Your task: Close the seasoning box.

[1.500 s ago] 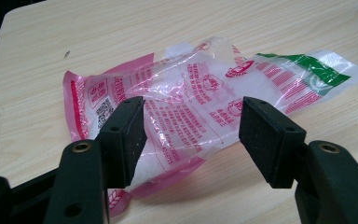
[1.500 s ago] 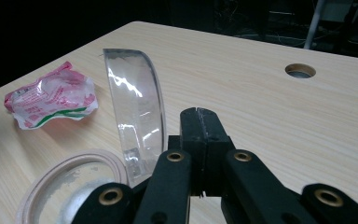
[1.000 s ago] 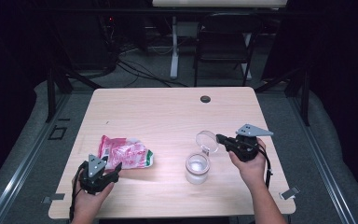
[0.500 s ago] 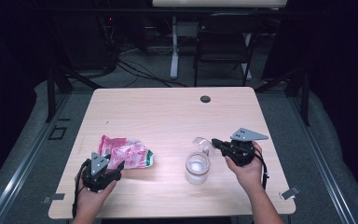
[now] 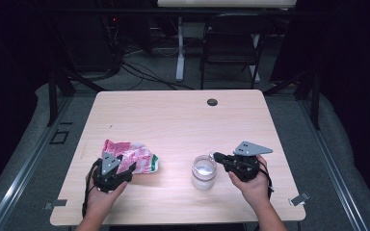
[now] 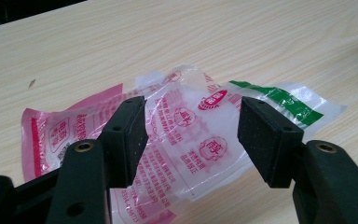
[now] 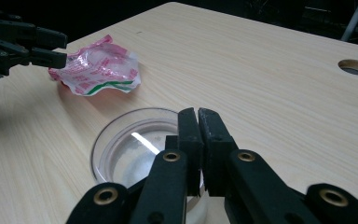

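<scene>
A clear jar (image 5: 204, 177) stands on the wooden table (image 5: 173, 125), right of centre. Its clear lid (image 7: 130, 149) lies on the jar's mouth. My right gripper (image 5: 217, 156) (image 7: 198, 114) reaches in from the right, its jaws almost together on the lid's near rim; they have just been opening slightly, with the rim still between them. A crumpled pink, white and green plastic bag (image 5: 135, 155) (image 6: 200, 140) (image 7: 98, 67) lies at the left. My left gripper (image 5: 125, 167) (image 6: 191, 112) (image 7: 65, 48) stands open low over the bag, its pads apart from it.
A round cable hole (image 5: 212, 102) (image 7: 355, 67) sits near the table's far edge. Beyond the table stand a dark chair (image 5: 231, 43) and a white desk leg (image 5: 179, 48) among floor cables. Two small clips (image 5: 298, 198) lie at the near corners.
My right gripper has moved left and slightly down, carrying the tilted lid from beside the jar onto its mouth. The left gripper and bag have stayed put.
</scene>
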`<control>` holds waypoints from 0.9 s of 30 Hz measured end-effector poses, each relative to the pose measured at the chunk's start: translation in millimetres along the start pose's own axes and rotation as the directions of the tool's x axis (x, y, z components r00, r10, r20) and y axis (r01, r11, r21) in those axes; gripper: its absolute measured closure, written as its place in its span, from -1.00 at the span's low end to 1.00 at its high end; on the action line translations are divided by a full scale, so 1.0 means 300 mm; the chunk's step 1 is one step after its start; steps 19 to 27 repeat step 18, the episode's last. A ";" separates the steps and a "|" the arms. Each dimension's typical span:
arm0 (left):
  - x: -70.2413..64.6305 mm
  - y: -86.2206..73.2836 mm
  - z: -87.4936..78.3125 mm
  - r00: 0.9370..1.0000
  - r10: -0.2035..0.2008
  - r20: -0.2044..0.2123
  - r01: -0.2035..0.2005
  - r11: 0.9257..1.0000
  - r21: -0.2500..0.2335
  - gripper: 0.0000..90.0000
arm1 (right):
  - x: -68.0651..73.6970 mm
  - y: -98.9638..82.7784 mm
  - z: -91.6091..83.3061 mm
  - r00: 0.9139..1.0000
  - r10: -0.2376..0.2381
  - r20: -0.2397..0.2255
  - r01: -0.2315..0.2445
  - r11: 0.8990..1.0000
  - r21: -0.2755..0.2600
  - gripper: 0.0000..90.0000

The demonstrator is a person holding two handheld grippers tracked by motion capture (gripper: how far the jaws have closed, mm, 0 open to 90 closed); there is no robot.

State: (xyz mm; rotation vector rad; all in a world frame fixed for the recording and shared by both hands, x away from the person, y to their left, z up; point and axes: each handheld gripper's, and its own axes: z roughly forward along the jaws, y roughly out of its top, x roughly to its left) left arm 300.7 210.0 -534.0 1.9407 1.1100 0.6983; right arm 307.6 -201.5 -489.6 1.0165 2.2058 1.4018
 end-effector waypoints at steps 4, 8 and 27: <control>0.000 0.002 0.005 1.000 -0.007 0.004 0.007 1.000 0.002 -0.08 | -0.014 -0.014 -0.012 1.000 0.018 0.021 -0.018 1.000 0.002 0.92; 0.002 0.002 0.010 1.000 -0.006 0.006 0.006 1.000 0.005 -0.08 | -0.032 -0.028 -0.014 0.999 0.038 0.039 -0.038 0.999 -0.001 0.90; 0.017 -0.004 0.014 1.000 -0.024 -0.001 0.024 1.000 0.015 -0.08 | -0.105 -0.079 -0.006 0.986 0.123 0.113 -0.127 0.992 0.024 0.68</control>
